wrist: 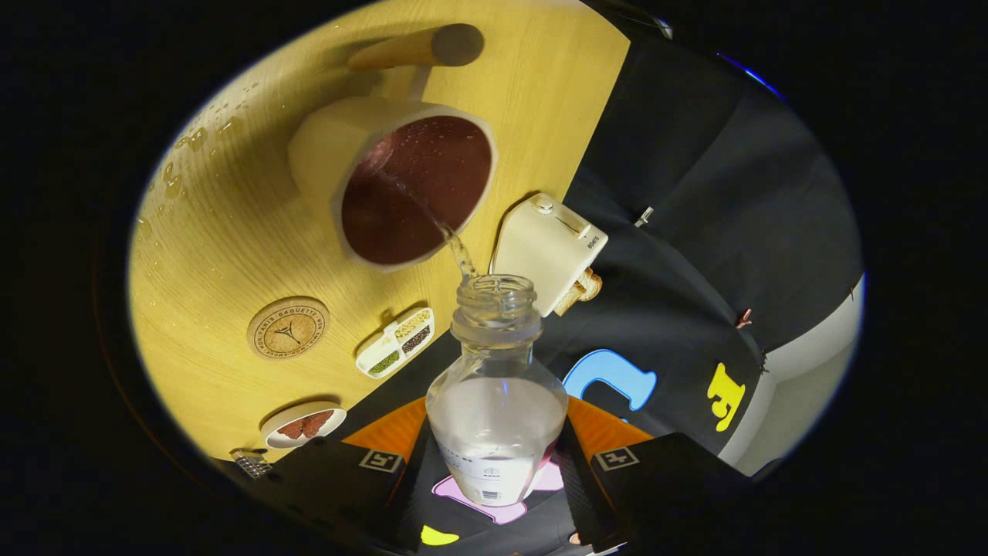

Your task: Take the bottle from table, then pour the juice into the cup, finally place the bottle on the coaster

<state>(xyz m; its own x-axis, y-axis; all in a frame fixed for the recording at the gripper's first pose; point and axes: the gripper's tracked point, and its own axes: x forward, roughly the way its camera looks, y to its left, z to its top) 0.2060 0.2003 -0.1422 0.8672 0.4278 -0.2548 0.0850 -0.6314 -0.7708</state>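
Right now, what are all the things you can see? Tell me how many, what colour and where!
bottle: one, clear, held between the jaws, tipped toward the cup.
stream: one, clear, running from the bottle's mouth into the cup.
cup: one, cream with dark inside, beyond the bottle.
coaster: one, round cork, beside the cup.
divided dish: one, white, between coaster and bottle.
toaster: one, cream, at the table's edge.
small plate: one, white, near the coaster.
table: one, yellow wood, with droplets.
gripper: one, jaws pressed on the bottle.
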